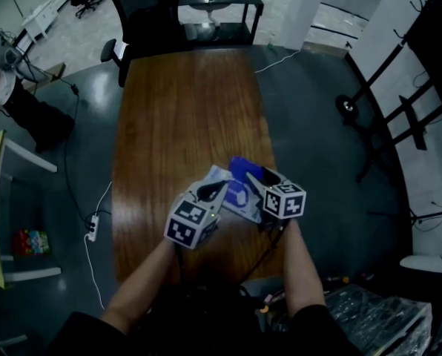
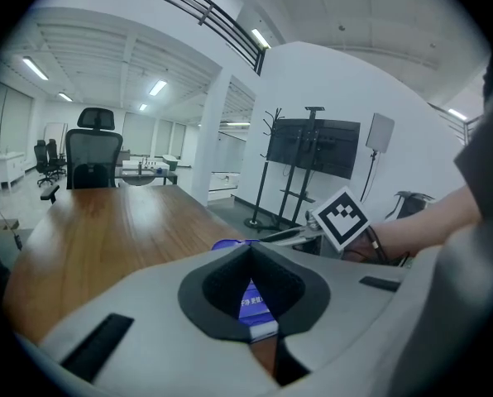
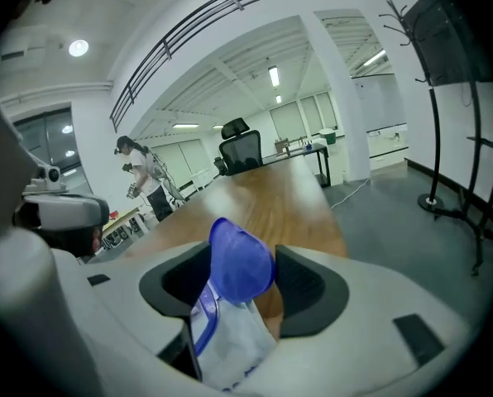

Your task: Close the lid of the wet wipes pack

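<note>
Head view: shows wet wipes pack (image 1: 234,195) at near end of wooden table (image 1: 184,102), blue lid (image 1: 245,167) raised; hides much of pack behind marker cubes (image 1: 193,223); cannot tell whether resting or lifted.

Left gripper view: shows left gripper (image 2: 251,300) pinched shut on pack's edge; leaves only a printed sliver visible.

Right gripper view: shows right gripper (image 3: 242,284) spread wide, lid upright between pads, clear of both; cuts off pack's lower part.

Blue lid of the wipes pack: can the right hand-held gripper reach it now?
Probably yes. The rounded blue plastic lid stands raised between the parted jaws of the right hand-held gripper, nothing in the way. The left hand-held gripper clamps the white wet wipes pack at its edge.
</note>
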